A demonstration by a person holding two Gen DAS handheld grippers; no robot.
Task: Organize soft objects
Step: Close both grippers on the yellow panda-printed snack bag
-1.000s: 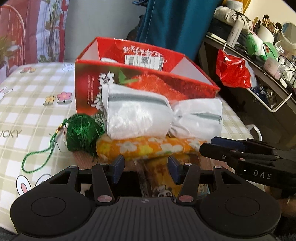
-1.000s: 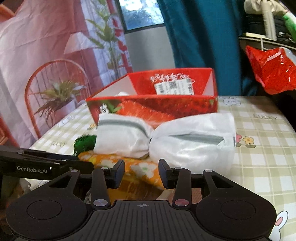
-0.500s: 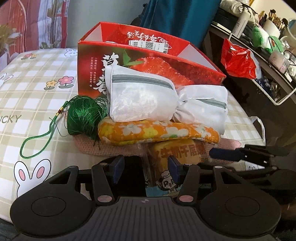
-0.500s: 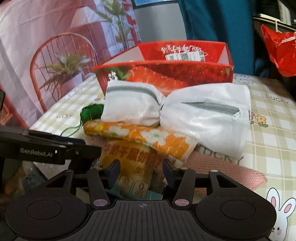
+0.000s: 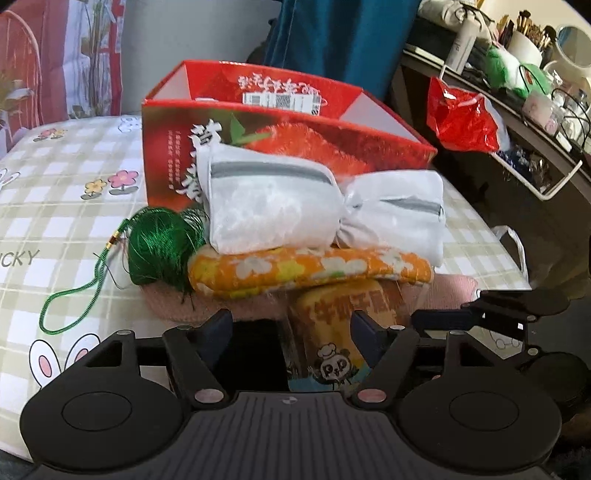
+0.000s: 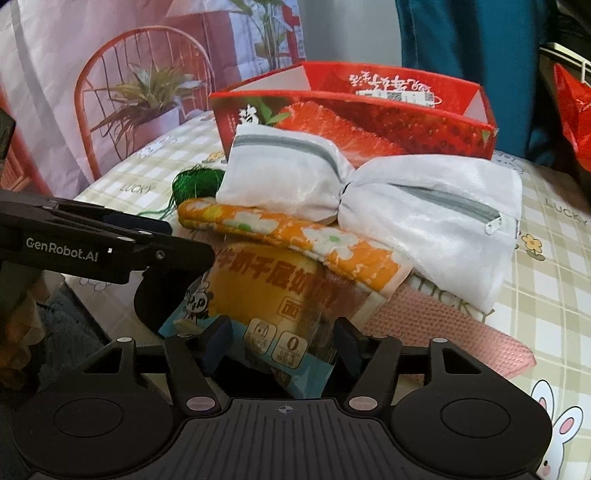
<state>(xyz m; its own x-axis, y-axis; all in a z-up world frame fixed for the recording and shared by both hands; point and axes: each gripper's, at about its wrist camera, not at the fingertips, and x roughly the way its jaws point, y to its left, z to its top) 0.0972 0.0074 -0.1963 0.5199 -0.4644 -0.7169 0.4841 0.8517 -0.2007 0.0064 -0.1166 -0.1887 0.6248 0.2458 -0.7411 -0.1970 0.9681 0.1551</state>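
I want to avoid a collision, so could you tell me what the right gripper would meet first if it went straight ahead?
Probably the bread packet, already between the open right gripper fingers.

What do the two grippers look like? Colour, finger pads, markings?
Both are matte black plastic. The left gripper and right gripper have dark blue finger pads, round discs on the linkages and silvery pivot pins. Seen side-on, the left gripper carries white "GenRobot.AI" lettering. No cables visible.

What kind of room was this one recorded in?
Probably a bedroom at home: a checked bedsheet with bunnies, a side desk crowded with makeup brushes, and a teal curtain.
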